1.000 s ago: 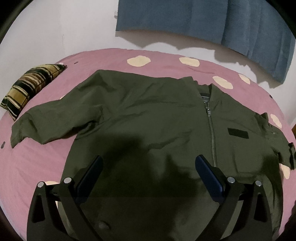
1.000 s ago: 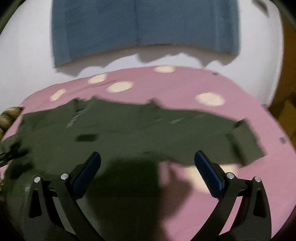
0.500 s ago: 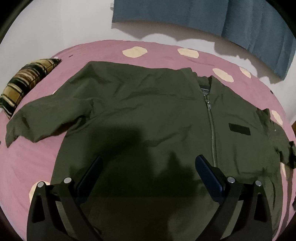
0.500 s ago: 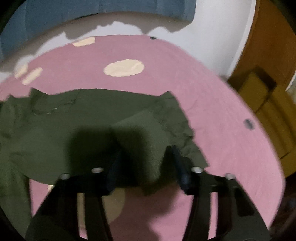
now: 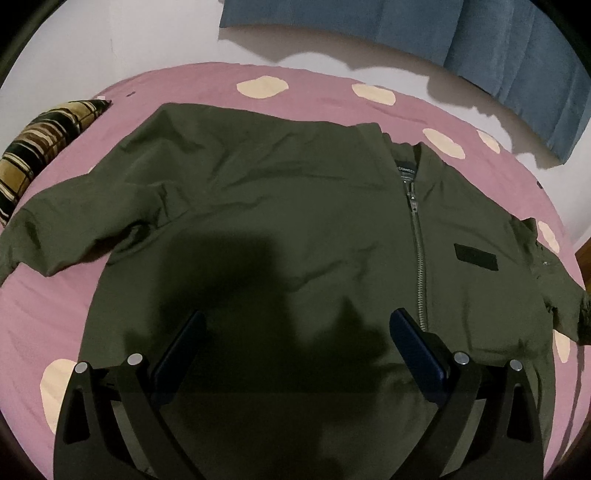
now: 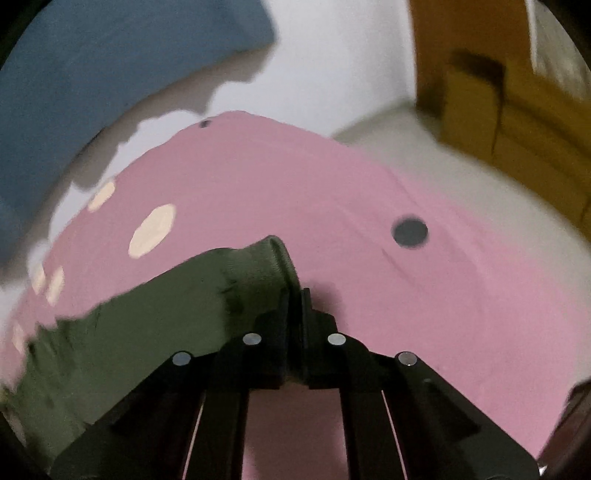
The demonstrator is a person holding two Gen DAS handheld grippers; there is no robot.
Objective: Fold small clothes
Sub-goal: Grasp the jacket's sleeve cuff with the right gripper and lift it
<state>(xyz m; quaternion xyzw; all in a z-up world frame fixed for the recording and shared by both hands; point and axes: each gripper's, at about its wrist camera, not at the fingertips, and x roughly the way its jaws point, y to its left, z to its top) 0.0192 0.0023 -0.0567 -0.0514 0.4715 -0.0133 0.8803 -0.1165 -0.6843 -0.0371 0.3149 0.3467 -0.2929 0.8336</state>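
An olive green zip-up jacket point(image 5: 280, 229) lies flat, front up, on a pink bedsheet point(image 5: 48, 306) with cream dots. Its zipper point(image 5: 417, 251) runs down the right of centre and both sleeves spread outward. My left gripper point(image 5: 295, 325) is open and empty, hovering over the jacket's lower hem. In the right wrist view my right gripper point(image 6: 294, 295) is shut on the ribbed cuff of the jacket's sleeve point(image 6: 258, 269), with the sleeve point(image 6: 129, 332) trailing off to the left over the sheet point(image 6: 369, 280).
A plaid pillow point(image 5: 37, 155) lies at the bed's left edge. A blue curtain point(image 5: 406, 26) hangs on the white wall behind the bed. A wooden door and cardboard boxes point(image 6: 498, 110) stand beyond the bed's right side.
My right gripper moved right to the sleeve's end and closed on the cuff. My left gripper moved slightly forward over the jacket and stayed open.
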